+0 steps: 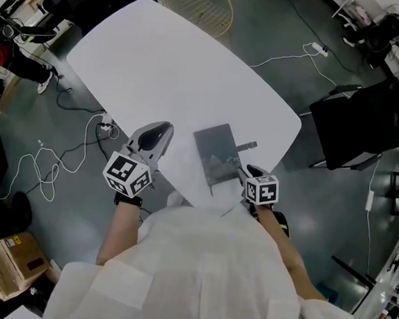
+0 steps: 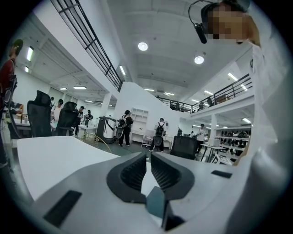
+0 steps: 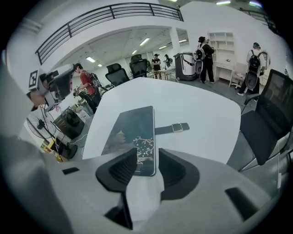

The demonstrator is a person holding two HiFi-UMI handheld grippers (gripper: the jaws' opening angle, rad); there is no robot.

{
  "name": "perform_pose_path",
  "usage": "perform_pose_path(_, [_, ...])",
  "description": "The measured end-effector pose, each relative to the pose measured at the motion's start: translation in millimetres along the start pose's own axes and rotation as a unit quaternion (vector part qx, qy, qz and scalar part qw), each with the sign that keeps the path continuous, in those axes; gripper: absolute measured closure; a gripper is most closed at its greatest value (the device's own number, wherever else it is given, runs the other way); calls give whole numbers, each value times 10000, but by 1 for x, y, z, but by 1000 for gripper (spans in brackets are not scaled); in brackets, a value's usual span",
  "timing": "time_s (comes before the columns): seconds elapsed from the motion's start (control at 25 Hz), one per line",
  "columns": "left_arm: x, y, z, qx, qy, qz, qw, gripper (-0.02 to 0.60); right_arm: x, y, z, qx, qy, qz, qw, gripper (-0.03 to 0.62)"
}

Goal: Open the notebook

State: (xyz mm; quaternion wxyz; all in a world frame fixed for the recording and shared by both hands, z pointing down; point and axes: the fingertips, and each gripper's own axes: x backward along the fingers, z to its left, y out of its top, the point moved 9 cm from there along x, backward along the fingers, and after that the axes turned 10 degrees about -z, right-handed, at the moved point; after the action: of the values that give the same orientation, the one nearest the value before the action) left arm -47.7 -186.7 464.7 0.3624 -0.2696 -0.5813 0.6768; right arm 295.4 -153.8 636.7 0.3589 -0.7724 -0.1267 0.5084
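A dark, closed notebook [image 1: 215,153] with a pale drawing on its cover lies near the front edge of the white table [image 1: 180,63]. Its clasp strap [image 1: 247,147] sticks out to the right. My right gripper [image 1: 235,172] is open and tilted down at the notebook's near right corner. In the right gripper view the notebook [image 3: 132,135] has its near edge showing between the open jaws of the right gripper [image 3: 148,162], and the strap [image 3: 173,129] lies flat beyond. My left gripper [image 1: 165,127] is at the table's left edge, apart from the notebook. In its own view the left gripper [image 2: 148,160] is shut on nothing.
A black office chair [image 1: 366,121] stands right of the table. A round wire basket [image 1: 197,6] sits on the floor beyond it, and white cables [image 1: 53,163] trail on the floor to the left. Several people [image 2: 124,123] stand far off by desks.
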Motion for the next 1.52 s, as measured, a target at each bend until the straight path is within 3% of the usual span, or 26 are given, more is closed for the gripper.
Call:
perform_pose_path(0.44, [5, -2, -5, -38, 93, 51, 9999, 551, -15, -18, -1, -88, 153, 425, 9989, 445])
perform_pose_path(0.96, [13, -2, -4, -68, 229, 10, 9997, 551, -17, -12, 0, -234, 304, 564, 9977, 465])
perform_pose_path(1.52, [31, 4, 9, 30, -222, -4, 9997, 551, 21, 12, 37, -383, -281, -265, 9985, 497])
